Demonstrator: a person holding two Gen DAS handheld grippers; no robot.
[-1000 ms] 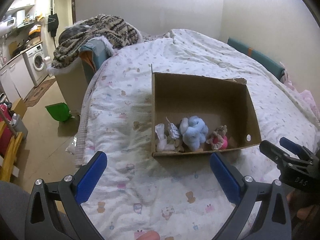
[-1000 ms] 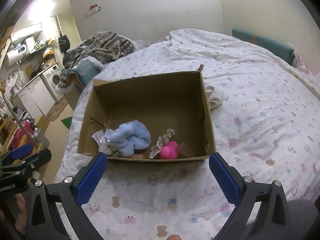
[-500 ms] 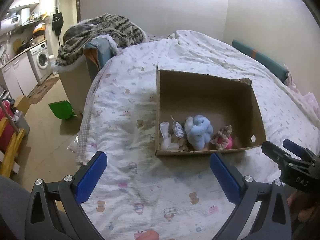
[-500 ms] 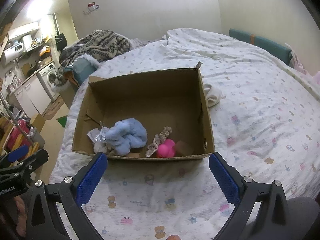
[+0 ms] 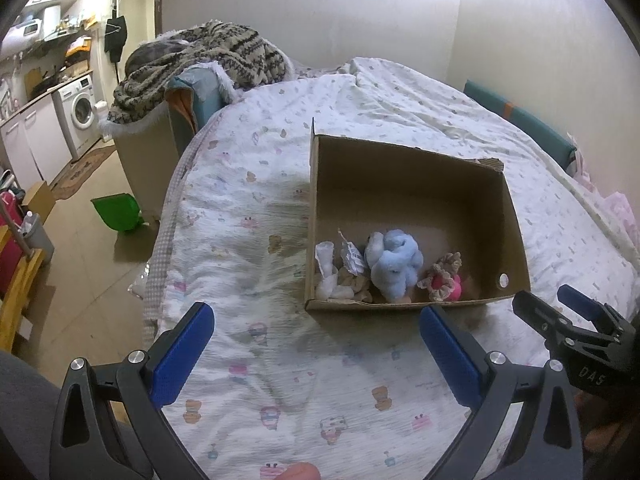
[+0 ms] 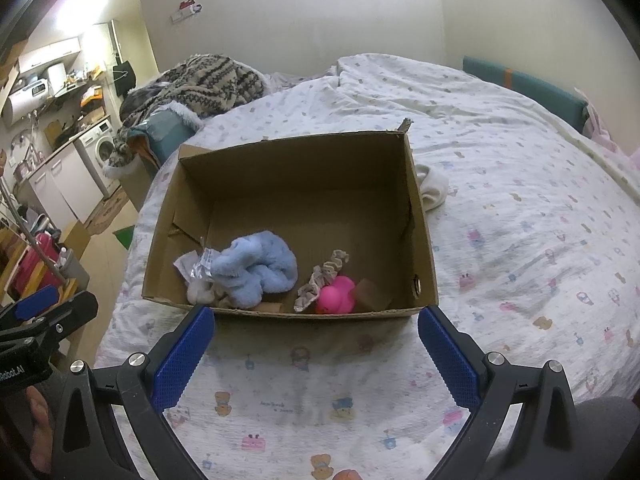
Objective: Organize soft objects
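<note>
Bed quilt filled frame; cardboard box sat center. Left gripper & right gripper hung spread wide, empty, at box's near edge.

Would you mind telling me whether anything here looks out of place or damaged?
One white cloth lies on the bedspread just outside the cardboard box, beside its right wall, while the other soft things sit inside. The box's far right corner also looks torn and frayed.
</note>
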